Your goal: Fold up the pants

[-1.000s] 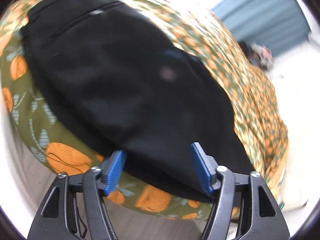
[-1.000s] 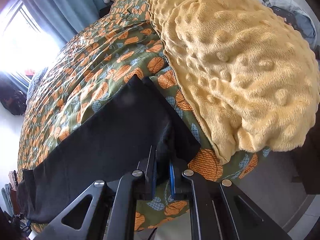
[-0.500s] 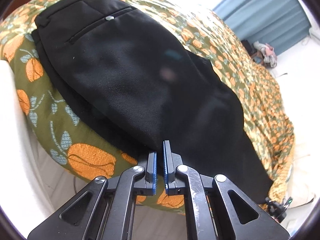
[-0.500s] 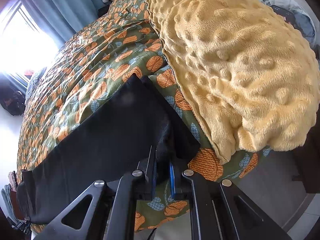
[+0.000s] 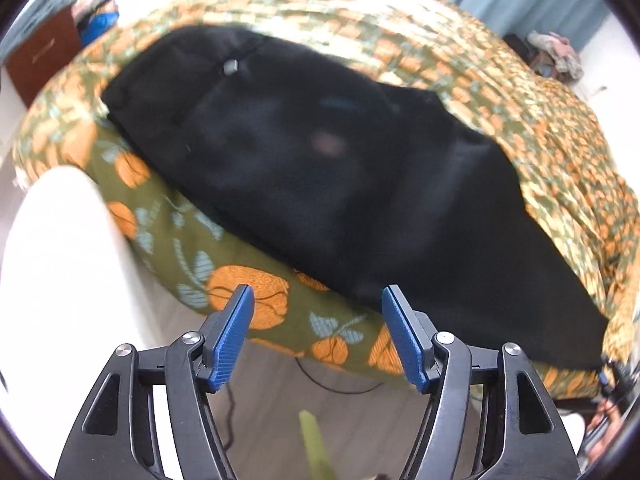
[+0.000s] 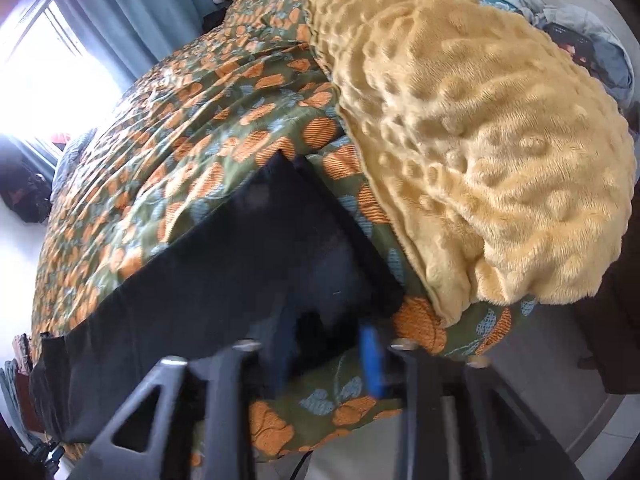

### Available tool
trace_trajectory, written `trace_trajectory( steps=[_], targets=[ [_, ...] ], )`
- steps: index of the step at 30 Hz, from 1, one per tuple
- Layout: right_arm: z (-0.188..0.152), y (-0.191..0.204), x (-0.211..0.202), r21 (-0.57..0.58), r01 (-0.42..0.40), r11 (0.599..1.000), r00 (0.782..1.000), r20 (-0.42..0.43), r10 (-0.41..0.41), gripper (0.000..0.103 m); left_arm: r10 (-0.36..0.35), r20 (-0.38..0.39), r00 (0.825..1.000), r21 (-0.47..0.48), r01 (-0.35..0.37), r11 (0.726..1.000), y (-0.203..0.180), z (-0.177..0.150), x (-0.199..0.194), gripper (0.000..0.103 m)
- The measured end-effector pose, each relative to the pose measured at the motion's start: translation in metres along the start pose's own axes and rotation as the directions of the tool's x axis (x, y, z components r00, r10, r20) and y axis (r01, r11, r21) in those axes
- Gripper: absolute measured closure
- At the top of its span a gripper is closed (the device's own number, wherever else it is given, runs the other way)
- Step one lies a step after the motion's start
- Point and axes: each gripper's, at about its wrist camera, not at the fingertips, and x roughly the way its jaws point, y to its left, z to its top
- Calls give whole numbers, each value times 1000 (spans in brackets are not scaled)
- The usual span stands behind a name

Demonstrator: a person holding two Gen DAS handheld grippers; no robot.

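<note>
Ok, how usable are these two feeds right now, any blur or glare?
Left wrist view: black pants and bedspread motion-smeared, the opening left hand-held gripper sharp. Right wrist view: window blown out white, right hand-held gripper blurred as it opens, yellow blanket fairly clear. Both bend at the rims.

Matt black cloth pants (image 5: 320,168), woven patterned quilt (image 6: 192,128), plush dimpled yellow blanket (image 6: 480,128)
</note>
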Motion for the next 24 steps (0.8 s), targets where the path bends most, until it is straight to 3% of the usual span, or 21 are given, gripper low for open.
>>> trace_trajectory(
  steps=[2, 6, 10, 14, 15, 17, 18, 20, 21, 23, 24],
  targets=[
    [-7, 3, -10, -18, 42, 999, 999, 15, -42, 32, 11, 45, 999, 42, -13, 999, -3, 3, -18, 35],
    [-21, 1, -36, -16, 103, 995, 991, 83, -101, 31, -15, 177, 984, 106, -4, 994, -12, 32, -32, 25],
    [-19, 11, -58, -74, 91, 993, 983, 163, -78, 31, -51, 226, 973, 150, 17, 989, -24, 76, 0, 22],
    [-3, 26, -57, -173, 25, 985, 982, 191, 9, 32, 41, 204, 978, 160, -74, 984, -22, 101, 50, 23],
    [2, 32, -53, -210, 6, 978, 980, 196, 36, 33, 86, 171, 981, 153, -113, 982, -17, 104, 67, 30],
    [4, 38, -50, -249, -23, 968, 978, 194, 73, 36, 118, 135, 984, 129, -136, 982, -6, 103, 79, 34],
    [8, 48, -35, -329, -129, 936, 973, 139, 183, 37, 117, 144, 983, 132, -136, 982, -5, 100, 80, 33],
    [10, 53, -11, -379, -199, 904, 973, 30, 227, 40, 127, 154, 980, 172, -153, 973, -11, 94, 77, 29],
    [9, 50, 5, -384, -189, 904, 981, -37, 189, 44, 134, 150, 979, 199, -163, 966, -14, 90, 79, 26],
    [4, 27, 44, -376, -78, 923, 987, -161, 18, 59, 150, 158, 976, 248, -186, 951, -19, 87, 83, 25],
    [4, 14, 47, -351, -82, 933, 986, -163, 25, 81, 158, 163, 974, 265, -197, 944, -20, 86, 84, 24]
  ],
)
